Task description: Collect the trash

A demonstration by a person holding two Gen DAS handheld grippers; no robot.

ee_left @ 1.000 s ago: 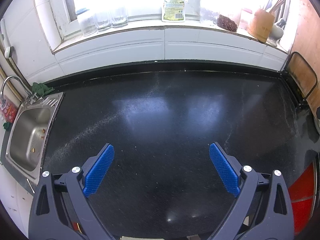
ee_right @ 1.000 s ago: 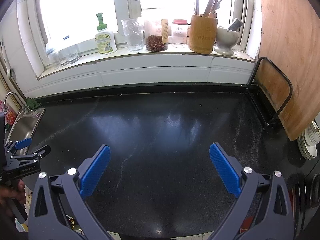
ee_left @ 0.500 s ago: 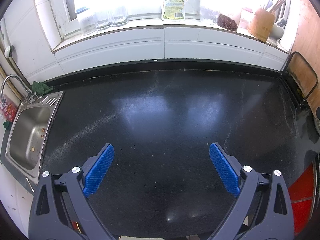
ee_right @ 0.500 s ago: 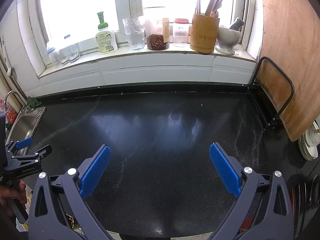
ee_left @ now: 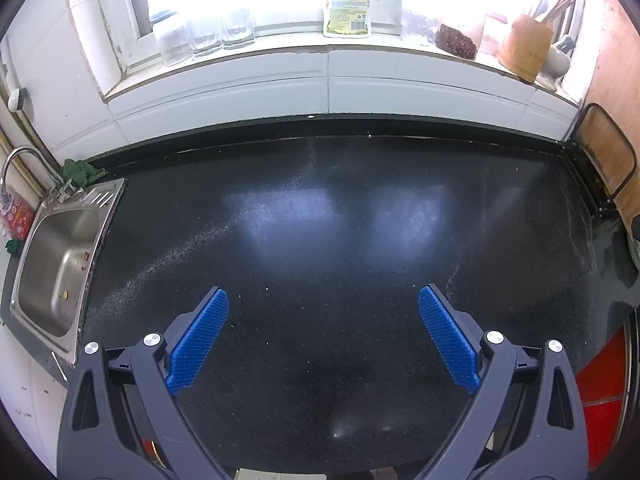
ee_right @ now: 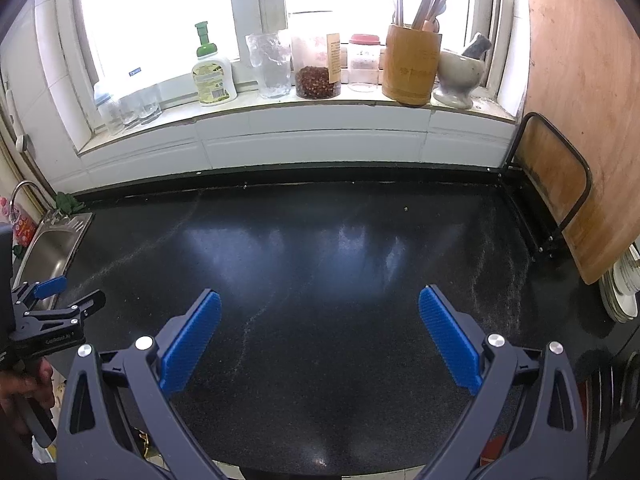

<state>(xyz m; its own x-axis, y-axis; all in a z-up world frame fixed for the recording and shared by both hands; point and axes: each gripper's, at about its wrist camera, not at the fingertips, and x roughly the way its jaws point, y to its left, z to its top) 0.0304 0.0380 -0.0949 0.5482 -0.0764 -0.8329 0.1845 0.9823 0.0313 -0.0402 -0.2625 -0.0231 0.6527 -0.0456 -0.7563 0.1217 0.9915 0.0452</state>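
Almost nothing has changed over the last second: both claws hover over the black counter (ee_left: 320, 208) just as before, the views shifting only a hair. The left claw (ee_left: 323, 334) is spread wide and empty, and so is the right claw (ee_right: 320, 334). In the right wrist view the left claw (ee_right: 60, 298) shows at 9 o'clock, likewise spread.

No real piece of trash shows on the counter. What can be seen is a small speck (ee_right: 406, 209) at 1 o'clock in the right view, and a few bits lying in the sink (ee_left: 60, 268) at 9 o'clock in the left view. On the windowsill at 12 o'clock stand a soap bottle (ee_right: 212, 76), jars and a wooden utensil holder (ee_right: 412, 66), none of them trash.

I judge that the task is either at its very start or finished, with the claws idle.
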